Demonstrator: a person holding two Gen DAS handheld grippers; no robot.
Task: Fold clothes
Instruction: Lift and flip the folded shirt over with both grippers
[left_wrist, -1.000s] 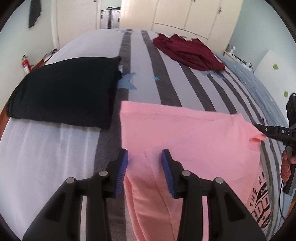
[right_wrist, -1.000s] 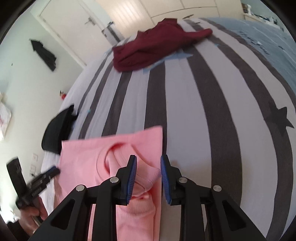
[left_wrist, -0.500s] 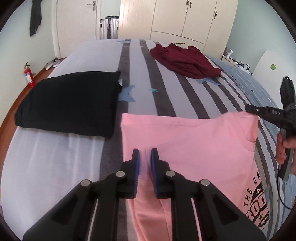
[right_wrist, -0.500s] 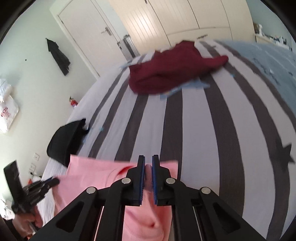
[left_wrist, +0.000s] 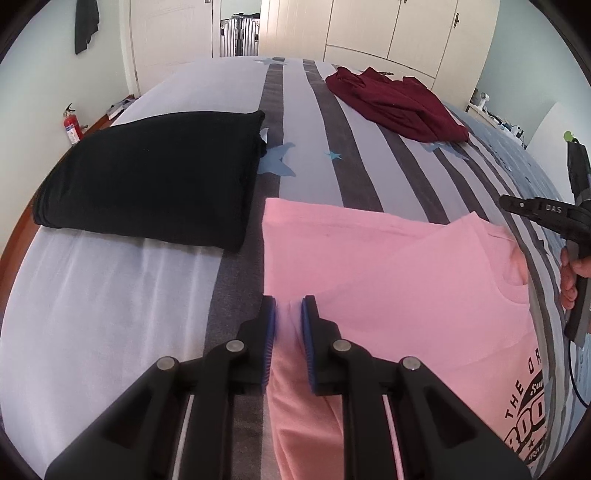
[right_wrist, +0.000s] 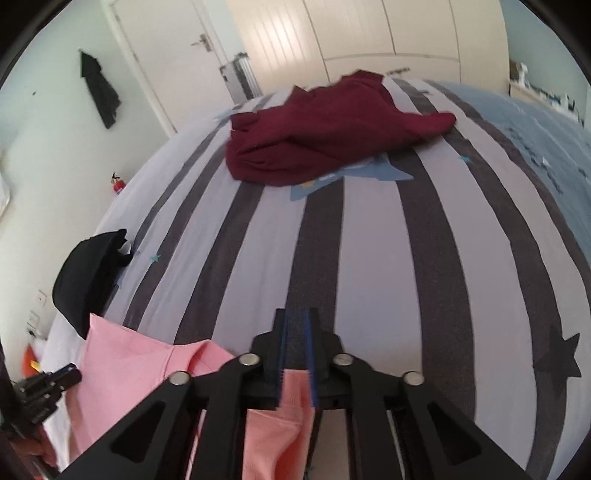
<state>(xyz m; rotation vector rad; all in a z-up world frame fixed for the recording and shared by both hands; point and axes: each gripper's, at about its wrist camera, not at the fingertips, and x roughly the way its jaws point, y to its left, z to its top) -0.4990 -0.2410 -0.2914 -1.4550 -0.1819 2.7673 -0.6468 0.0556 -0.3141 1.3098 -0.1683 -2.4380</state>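
A pink T-shirt (left_wrist: 388, 266) with black print lies on the striped bed (left_wrist: 110, 295). My left gripper (left_wrist: 289, 301) is shut on its near left edge, a bunch of pink cloth pinched between the blue pads. My right gripper (right_wrist: 295, 314) holds the collar end of the pink T-shirt (right_wrist: 129, 354), raised off the bed; its jaws are opening slightly, with cloth still between the pads. The left wrist view shows the right gripper (left_wrist: 517, 205) at the shirt's right side, a hand on its handle. The left gripper (right_wrist: 70, 373) shows at the right wrist view's lower left.
A folded black garment (left_wrist: 155, 173) lies left of the shirt. A crumpled maroon garment (left_wrist: 395, 103) sits farther up the bed. A fire extinguisher (left_wrist: 72, 125) stands by the left wall. Wardrobe doors (left_wrist: 406, 33) and an open doorway are behind the bed.
Both grippers closed onto the pink shirt. The right one then lifted the collar end off the bed and carried it sideways, so that side of the shirt now folds over.
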